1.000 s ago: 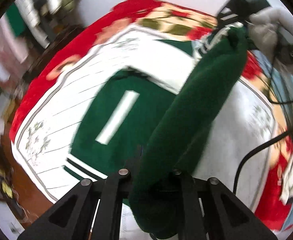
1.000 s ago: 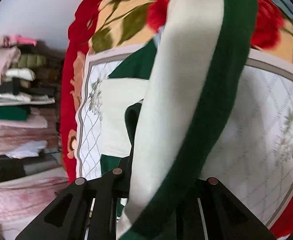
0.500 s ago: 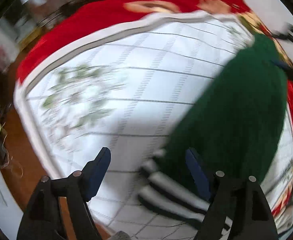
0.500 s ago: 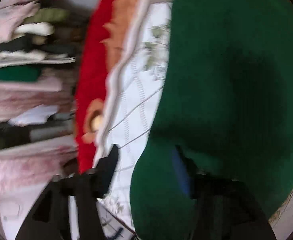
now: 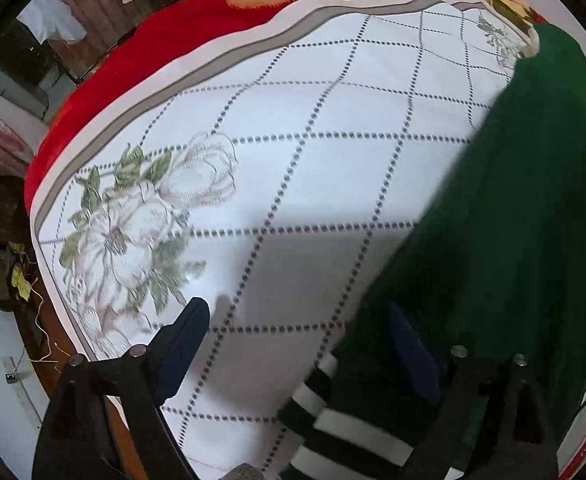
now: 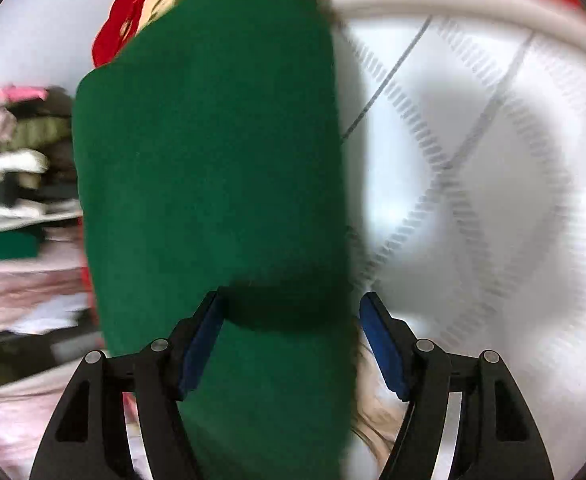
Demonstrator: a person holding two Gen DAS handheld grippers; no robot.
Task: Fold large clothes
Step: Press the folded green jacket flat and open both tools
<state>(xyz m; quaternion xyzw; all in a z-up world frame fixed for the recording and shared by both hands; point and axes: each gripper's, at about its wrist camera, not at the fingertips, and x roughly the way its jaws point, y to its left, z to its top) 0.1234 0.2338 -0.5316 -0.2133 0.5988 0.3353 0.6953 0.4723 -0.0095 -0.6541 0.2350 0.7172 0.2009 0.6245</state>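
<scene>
A dark green garment with a white-and-dark striped hem lies folded on the white quilted bedspread. My left gripper is open just above the bed, its right finger over the striped hem and its left finger over bare bedspread. In the right wrist view the same green garment fills the middle. My right gripper is open, its blue pads either side of the garment's near end. I cannot tell if the pads touch the cloth.
The white bedspread has a floral print and lies on a red flowered blanket. A stack of folded clothes stands at the left in the right wrist view. Brown floor with a cable borders the bed's edge.
Both grippers were shut on the lifted garment a second ago. They lowered it onto the bed, opened and let it go. The garment now lies folded flat.
</scene>
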